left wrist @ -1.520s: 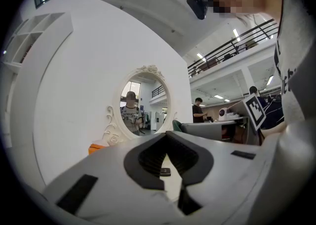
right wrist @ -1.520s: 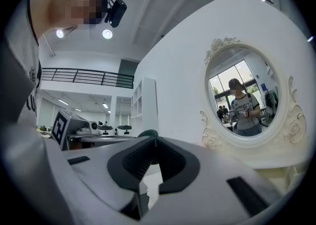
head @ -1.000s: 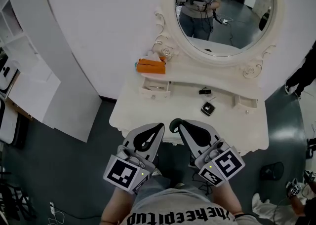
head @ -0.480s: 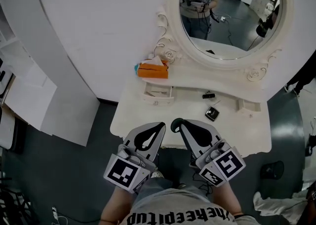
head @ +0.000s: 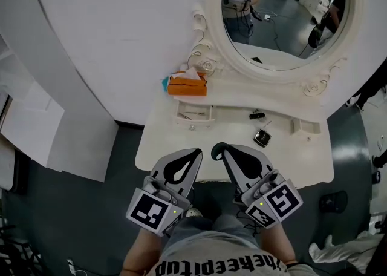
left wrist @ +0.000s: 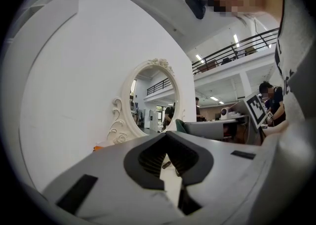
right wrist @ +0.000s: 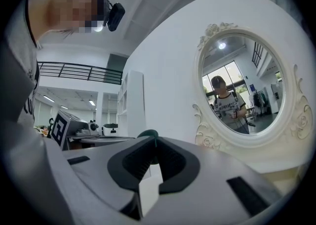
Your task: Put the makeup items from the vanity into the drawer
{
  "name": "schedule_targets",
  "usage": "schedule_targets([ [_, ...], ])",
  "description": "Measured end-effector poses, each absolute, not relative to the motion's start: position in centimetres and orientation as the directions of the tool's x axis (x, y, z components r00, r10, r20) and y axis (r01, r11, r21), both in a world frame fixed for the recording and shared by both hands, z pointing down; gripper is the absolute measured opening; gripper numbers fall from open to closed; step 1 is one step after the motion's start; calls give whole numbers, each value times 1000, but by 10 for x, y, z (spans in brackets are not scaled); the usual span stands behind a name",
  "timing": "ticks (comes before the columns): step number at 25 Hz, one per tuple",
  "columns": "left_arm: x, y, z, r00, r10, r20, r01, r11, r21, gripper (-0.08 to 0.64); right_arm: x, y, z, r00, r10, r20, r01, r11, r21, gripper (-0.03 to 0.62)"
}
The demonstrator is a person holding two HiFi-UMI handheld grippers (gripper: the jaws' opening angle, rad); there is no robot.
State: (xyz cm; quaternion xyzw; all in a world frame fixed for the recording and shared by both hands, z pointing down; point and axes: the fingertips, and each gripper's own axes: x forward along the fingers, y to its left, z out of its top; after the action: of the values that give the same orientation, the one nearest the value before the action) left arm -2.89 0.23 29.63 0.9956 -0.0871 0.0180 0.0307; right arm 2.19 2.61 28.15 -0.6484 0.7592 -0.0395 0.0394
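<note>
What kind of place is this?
Likely a big workshop hall, not a bedroom: a white vanity table with an oval mirror stands there, yet a balcony railing and ceiling strip lights show high behind.

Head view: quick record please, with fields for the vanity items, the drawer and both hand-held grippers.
vanity: white, mirror behind
on top: tissue box, black item, square case
drawer: left one, open, contents unclear
left hand-held gripper: shut, empty
right hand-held gripper: shut, empty
progress: nothing picked up yet
</note>
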Motion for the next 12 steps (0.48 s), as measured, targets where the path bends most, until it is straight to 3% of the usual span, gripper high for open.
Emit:
schedule_targets([
  [12, -34, 0, 302, 985, -167, 49, -171, -981, 92, 21, 25, 23, 280, -134, -991, 12, -986, 132, -100, 40],
])
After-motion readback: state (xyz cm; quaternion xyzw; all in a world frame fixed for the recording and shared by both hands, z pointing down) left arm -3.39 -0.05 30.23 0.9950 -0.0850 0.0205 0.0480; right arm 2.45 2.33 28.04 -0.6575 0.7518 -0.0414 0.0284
